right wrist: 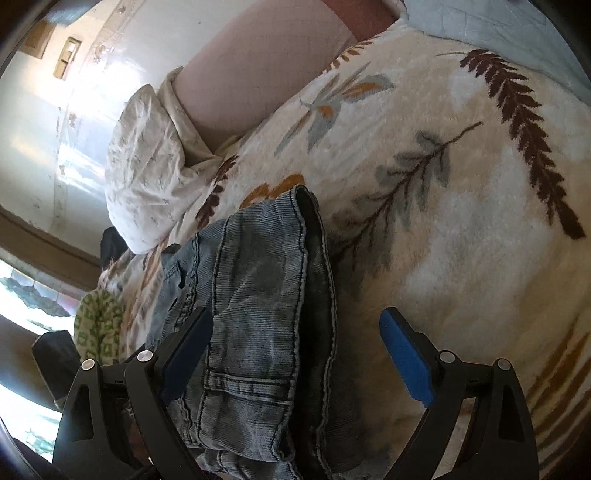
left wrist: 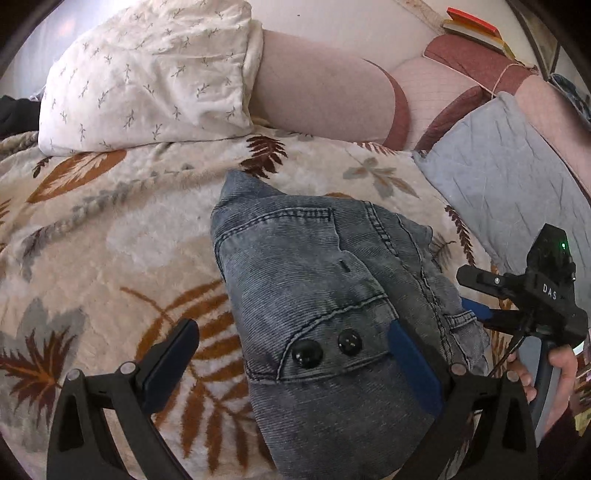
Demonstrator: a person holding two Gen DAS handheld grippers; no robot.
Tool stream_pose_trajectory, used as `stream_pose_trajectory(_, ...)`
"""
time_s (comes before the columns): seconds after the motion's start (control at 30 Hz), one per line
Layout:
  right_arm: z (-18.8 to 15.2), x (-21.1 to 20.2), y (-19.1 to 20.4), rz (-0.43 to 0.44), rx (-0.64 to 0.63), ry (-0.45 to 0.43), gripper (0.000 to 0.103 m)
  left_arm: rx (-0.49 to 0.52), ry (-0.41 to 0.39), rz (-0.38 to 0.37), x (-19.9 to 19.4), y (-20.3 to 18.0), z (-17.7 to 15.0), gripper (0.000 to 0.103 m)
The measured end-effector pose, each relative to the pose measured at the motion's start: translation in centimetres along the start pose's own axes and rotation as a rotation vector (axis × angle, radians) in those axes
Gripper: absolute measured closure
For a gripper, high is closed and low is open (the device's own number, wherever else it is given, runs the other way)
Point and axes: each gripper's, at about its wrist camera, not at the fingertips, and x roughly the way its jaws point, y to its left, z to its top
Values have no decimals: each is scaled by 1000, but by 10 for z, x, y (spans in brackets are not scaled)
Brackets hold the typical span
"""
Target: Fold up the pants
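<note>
Grey-blue corduroy pants lie folded in a thick bundle on a cream blanket with a leaf print; two black buttons show on the top layer. My left gripper is open just above them. Its left finger hangs over bare blanket, and its blue right pad hangs over the cloth. In the right wrist view the same pants run between the fingers of my right gripper, which is open wide, its right pad clear of the cloth. The right gripper also shows at the pants' right edge.
A white pillow with a sprig print and a pink bolster lie at the head of the bed. A grey-blue cushion sits to the right, with books behind it. A person's hand holds the right gripper. A green patterned cloth lies at the bed's edge.
</note>
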Motion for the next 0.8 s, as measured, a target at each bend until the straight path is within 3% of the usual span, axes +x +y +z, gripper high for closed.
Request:
stream_pose_trajectory(0.13, -1, -2, -1, 11, 13, -6, 11, 18, -7, -24, -5, -6, 0, 0)
stream_pose_trajectory(0.23, -2, -2, 1, 7, 8, -6, 11, 46, -1, -1, -3, -10, -2, 0)
stream_pose_trajectory(0.67, -6, 8, 4, 5, -6, 16, 9, -81, 110, -132, 20, -1, -8, 0)
stream_pose_trajectory(0.8, -9, 13, 8, 48, -3, 42, 9, -61, 101, -114, 21, -8, -10, 0)
